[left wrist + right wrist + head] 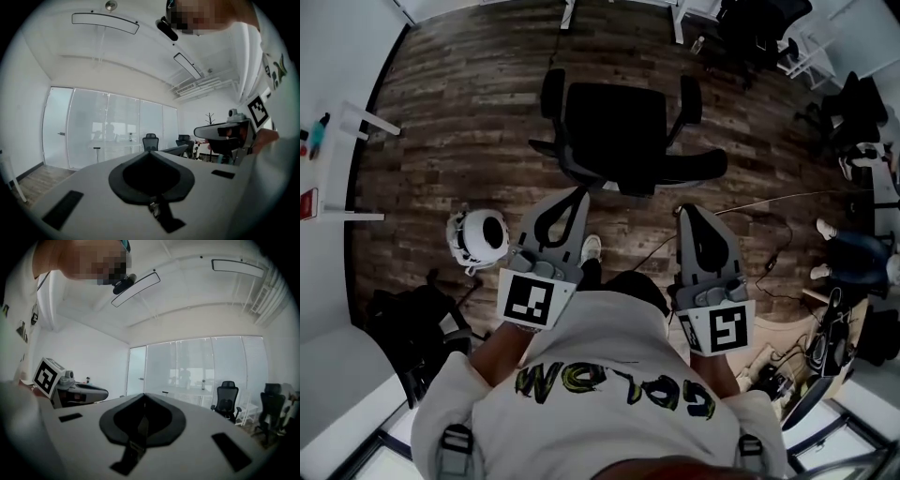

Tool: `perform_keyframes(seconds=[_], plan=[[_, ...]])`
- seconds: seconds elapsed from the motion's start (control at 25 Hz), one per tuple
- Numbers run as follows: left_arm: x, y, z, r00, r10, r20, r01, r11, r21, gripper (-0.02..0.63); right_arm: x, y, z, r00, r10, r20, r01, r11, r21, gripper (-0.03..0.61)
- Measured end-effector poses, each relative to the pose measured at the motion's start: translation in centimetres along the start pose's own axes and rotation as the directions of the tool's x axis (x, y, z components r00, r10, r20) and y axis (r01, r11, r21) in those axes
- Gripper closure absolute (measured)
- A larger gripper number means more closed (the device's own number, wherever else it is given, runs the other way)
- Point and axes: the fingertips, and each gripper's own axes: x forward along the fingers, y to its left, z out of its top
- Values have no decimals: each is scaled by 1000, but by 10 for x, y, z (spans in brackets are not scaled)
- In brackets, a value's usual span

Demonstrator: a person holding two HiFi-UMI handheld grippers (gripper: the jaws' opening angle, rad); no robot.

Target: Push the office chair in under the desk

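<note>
The black office chair (614,127) stands on the wood floor ahead of me, with its backrest (675,169) on my side. White desk legs (678,21) show beyond it at the top edge. My left gripper (578,191) points at the backrest's left end, jaws shut and holding nothing; whether it touches I cannot tell. My right gripper (682,209) sits just short of the backrest's right end, also shut and empty. In the left gripper view the closed jaws (150,153) face a glass wall, with the right gripper (225,133) alongside. The right gripper view shows its closed jaws (143,394) and the left gripper (79,392).
A round white device (478,236) lies on the floor at my left, with black gear (417,328) behind it. Cables (769,253) run across the floor on the right, near a seated person's legs (844,248). More black chairs (759,23) stand at the far right. A white table (328,159) lines the left wall.
</note>
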Motion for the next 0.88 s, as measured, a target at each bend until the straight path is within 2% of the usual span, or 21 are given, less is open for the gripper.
perform_keyframes(seconds=[0.32,0.44,0.52,0.6,0.68,0.76,0.88], plan=[[34,9,-7,999,-12,-45,14,999,34,601,15,-31,-8,999,-8,-33,8,1000,-4,564],[39,20,-14,997,10,-75,-2,995,103,588,10,-50,-18,998,-1,-68,-2,999,-45,546],[41,28,-20,994,8,-110,10,986,168,534,5,-65,-28,993,9,-115,-19,996,-86,515],[42,36,-28,987,-1,-162,43,966,256,489,0,-80,-41,985,20,-169,-46,988,-147,491],[42,46,-46,972,-10,-236,94,934,345,469,-4,-95,-60,971,30,-236,-86,969,-231,471],[41,56,-70,946,-19,-325,162,893,420,447,-6,-108,-83,948,36,-317,-138,942,-306,457],[43,70,-104,895,-12,-446,258,830,495,415,-2,-124,-118,913,43,-405,-211,901,-380,433]])
